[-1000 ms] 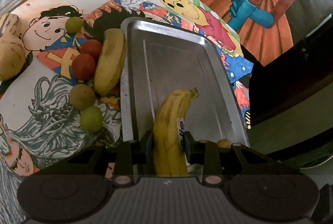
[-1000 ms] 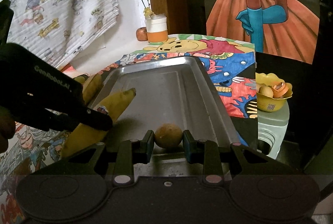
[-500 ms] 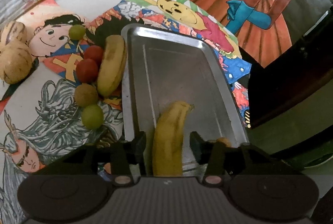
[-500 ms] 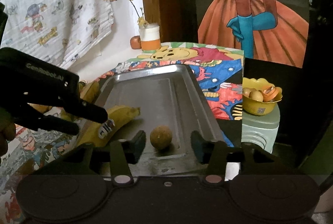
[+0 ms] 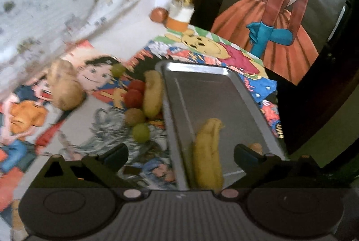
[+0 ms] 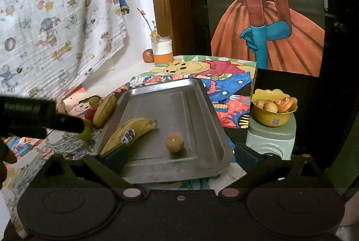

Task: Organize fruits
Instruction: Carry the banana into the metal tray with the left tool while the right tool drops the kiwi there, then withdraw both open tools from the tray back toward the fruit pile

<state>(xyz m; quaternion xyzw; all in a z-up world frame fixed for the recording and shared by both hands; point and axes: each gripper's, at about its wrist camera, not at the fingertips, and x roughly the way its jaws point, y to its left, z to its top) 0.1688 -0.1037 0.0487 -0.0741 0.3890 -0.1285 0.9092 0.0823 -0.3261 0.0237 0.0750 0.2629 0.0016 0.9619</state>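
Nearest to you, both tools stand with their jaws wide apart and nothing between the pads: your left gripper (image 5: 180, 154) has just been opening, and the banana (image 5: 207, 155) it frames lies free on the near part of the metal tray (image 6: 221, 135). Your right gripper (image 6: 180, 157) has likewise just been opening, and the small round brown fruit (image 6: 174, 142) sits loose on the tray floor just right of the banana, the two apart.

Left of the tray, on the cartoon cloth (image 5: 101, 120), the unsorted fruit waits: a green fruit (image 5: 141, 132) nearest, a brown one (image 5: 134, 116) behind it, two red ones (image 5: 134, 98) and a second banana (image 5: 153, 96) lying along the tray's left wall, with another green one (image 5: 118, 69) farther back. Two large tan fruits (image 5: 64, 87) lie well to the left.

The round ones look smooth and likely to roll, so I'd have you close across their widest middle, gently; the red ones may bruise. The banana is soft-skinned and curved: take it at mid-length, across its narrow width, not at the tip.

Far back stand an orange-and-white jar (image 6: 162, 50) and a reddish fruit (image 6: 148, 55) beside it
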